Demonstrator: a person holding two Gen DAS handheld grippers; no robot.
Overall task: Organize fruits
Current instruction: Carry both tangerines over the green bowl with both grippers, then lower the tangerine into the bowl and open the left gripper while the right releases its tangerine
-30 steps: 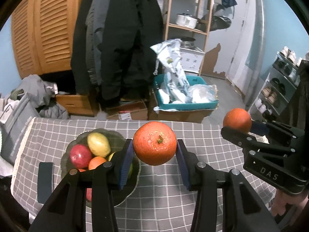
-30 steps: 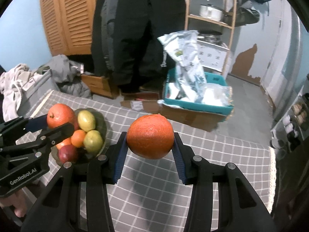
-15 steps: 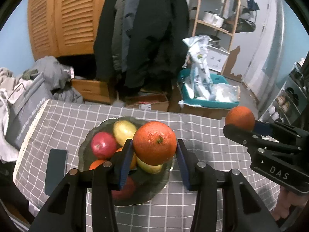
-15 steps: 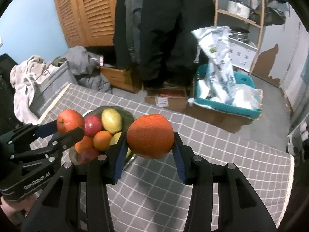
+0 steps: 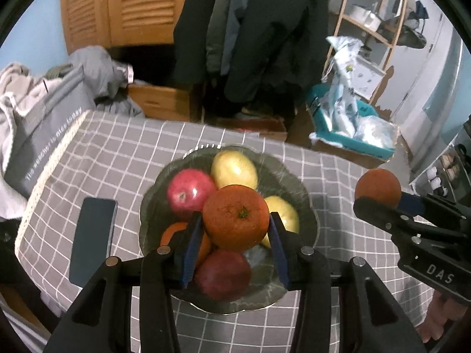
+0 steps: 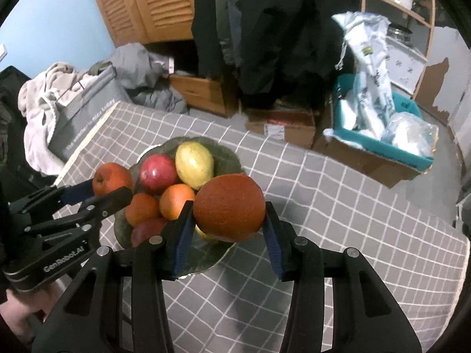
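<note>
Orange (image 5: 236, 217) in left hand-held gripper (image 5: 235, 245), stem end toward camera.

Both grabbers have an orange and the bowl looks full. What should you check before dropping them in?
1. Left gripper shut on left orange: ok.
2. Right gripper shut on right orange: ok.
3. Left orange over the bowl: ok.
4. Right orange over the bowl: cannot tell; it hangs near the rim.
5. Free spot among the piled fruit: not ok.
6. Phone apart from the bowl: ok.
</note>
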